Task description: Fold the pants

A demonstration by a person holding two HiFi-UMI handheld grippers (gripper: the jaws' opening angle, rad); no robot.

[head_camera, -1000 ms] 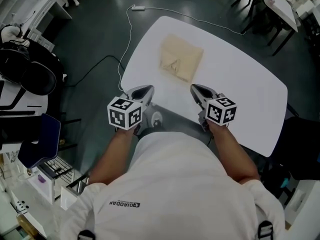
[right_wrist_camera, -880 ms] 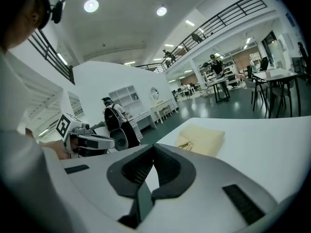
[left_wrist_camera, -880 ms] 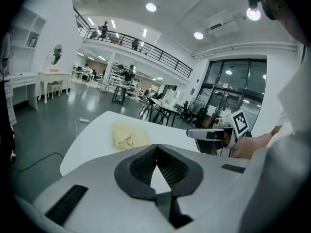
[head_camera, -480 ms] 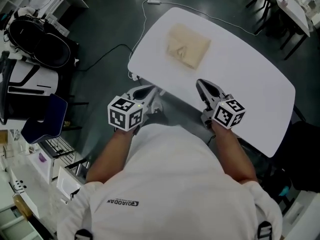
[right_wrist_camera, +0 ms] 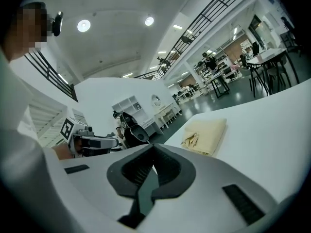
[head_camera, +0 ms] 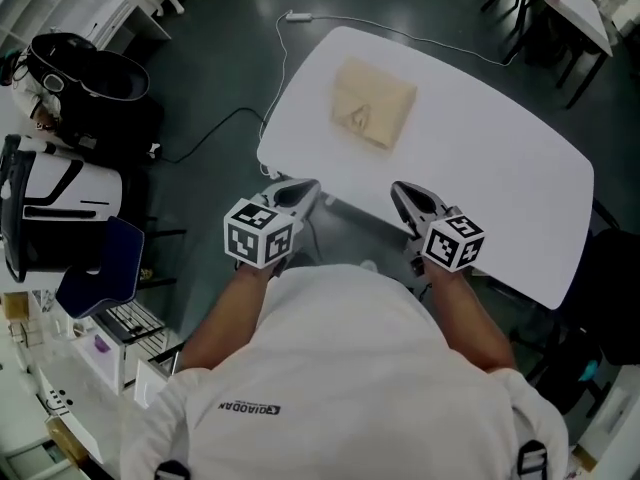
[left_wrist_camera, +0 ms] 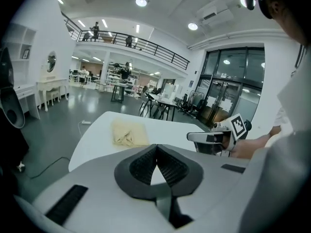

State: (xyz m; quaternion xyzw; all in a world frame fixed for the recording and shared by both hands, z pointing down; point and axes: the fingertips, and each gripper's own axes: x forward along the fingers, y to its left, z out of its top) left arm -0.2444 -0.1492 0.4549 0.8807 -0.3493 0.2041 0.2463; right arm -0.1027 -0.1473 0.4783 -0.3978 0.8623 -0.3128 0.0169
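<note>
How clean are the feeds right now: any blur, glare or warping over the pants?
Head view: sharp and evenly lit, pants crisp on the white table, no glare. Left gripper view: heavy fisheye bending, black corners, ceiling lamps blown out. Right gripper view: same bending, pants legible.

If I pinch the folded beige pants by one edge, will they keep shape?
Probably not: the pants look like soft, creased cloth, so layers would likely droop open. Pushed, they may bunch rather than slide whole.
</note>
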